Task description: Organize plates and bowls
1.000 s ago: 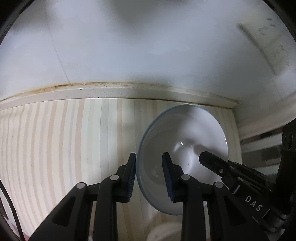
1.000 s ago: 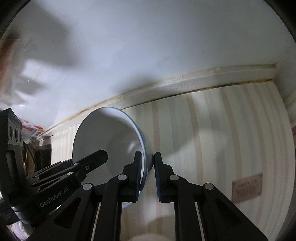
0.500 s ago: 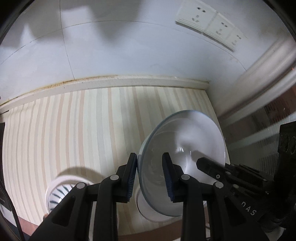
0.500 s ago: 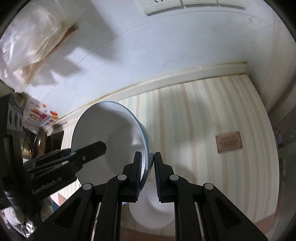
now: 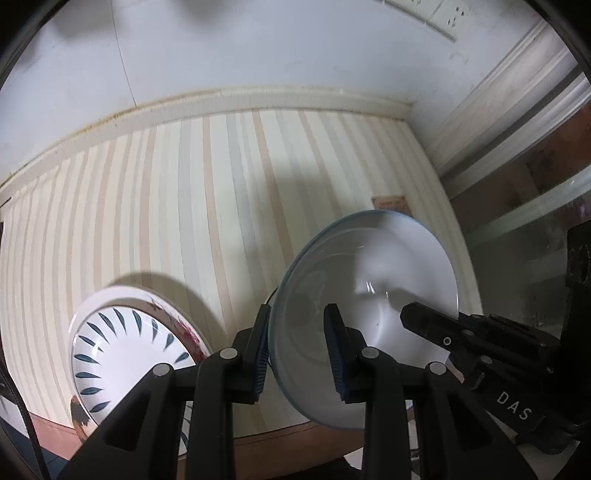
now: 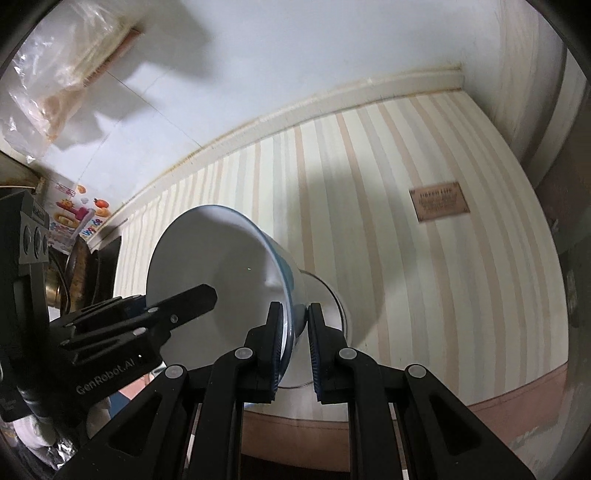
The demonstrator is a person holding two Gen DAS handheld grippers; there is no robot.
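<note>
both grippers are on the same white bowl (image 5: 369, 306) w/ a thin blue rim, held tilted on edge above the striped tablecloth (image 5: 184, 206). left gripper (image 5: 297, 347) is clenched on the rim at the bowl's left side, one pad outside and one inside. right gripper (image 6: 295, 343) is clamped on the opposite rim, pads pinching the thin wall. in the left wrist view the right gripper's black finger pokes in from the right, over the bowl's inside; in the right wrist view the left one comes in from the left.

bowl sits over the near right part of the table, not touching the cloth afaict. left of it on the cloth there's a plate (image 5: 122, 347) w/ a dark leaf pattern, stacked on another dish w/ red flowers. small brown label (image 6: 439, 202) on the cloth farther right. wall sockets (image 5: 432, 13) up on the far wall, plastic bag (image 6: 62, 81) far left.
</note>
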